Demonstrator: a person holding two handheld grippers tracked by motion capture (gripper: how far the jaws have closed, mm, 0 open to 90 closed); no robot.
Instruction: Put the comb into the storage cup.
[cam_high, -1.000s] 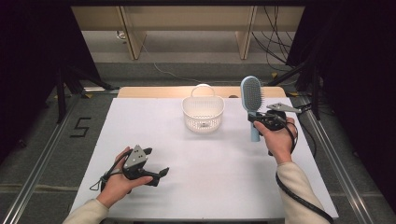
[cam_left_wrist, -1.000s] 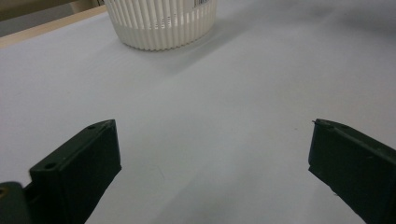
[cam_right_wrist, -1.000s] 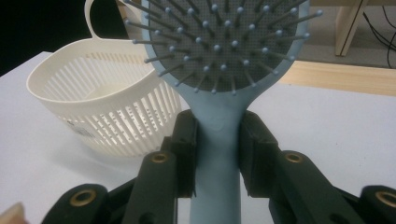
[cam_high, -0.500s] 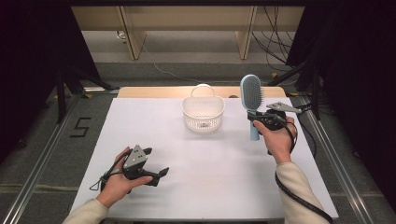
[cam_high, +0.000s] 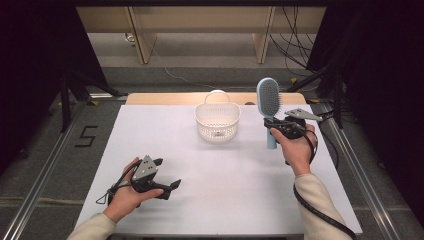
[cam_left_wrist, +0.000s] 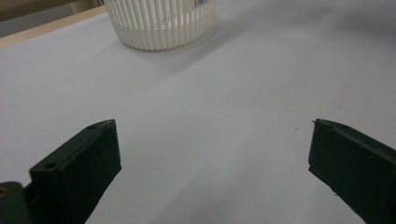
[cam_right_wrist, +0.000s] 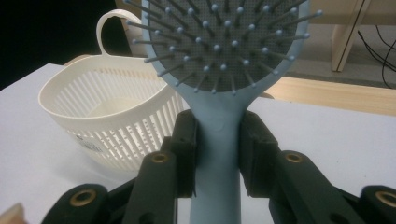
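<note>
From the high view, we see the right tongs (cam_high: 276, 128) clenched on the handle of a light blue plastic hairbrush with a grey bristle pad (cam_high: 269, 104), held upright above the white table (cam_high: 240, 195), just to the right of the white slotted plastic basket with a loop handle (cam_high: 217, 121). The left tongs (cam_high: 167, 187) rest low near the front of the table, well apart from the basket. We judge the step in hand to be carrying the brush over to the basket, so we should keep it raised until the handle's lower end clears the rim, then bring it across to the left.

In the left gripper view, the left tongs' jaws stand wide apart with nothing between them, and the basket (cam_left_wrist: 161, 23) sits farther off. We can leave this hand parked.

In the right gripper view, the jaws squeeze the neck of the brush (cam_right_wrist: 219, 84) just under the bristle pad, bristles facing the camera, and the basket (cam_right_wrist: 109, 121) lies behind and to the left. The grip looks centred; we should hold it firm, lower the brush inside the rim, and only then let go.
</note>
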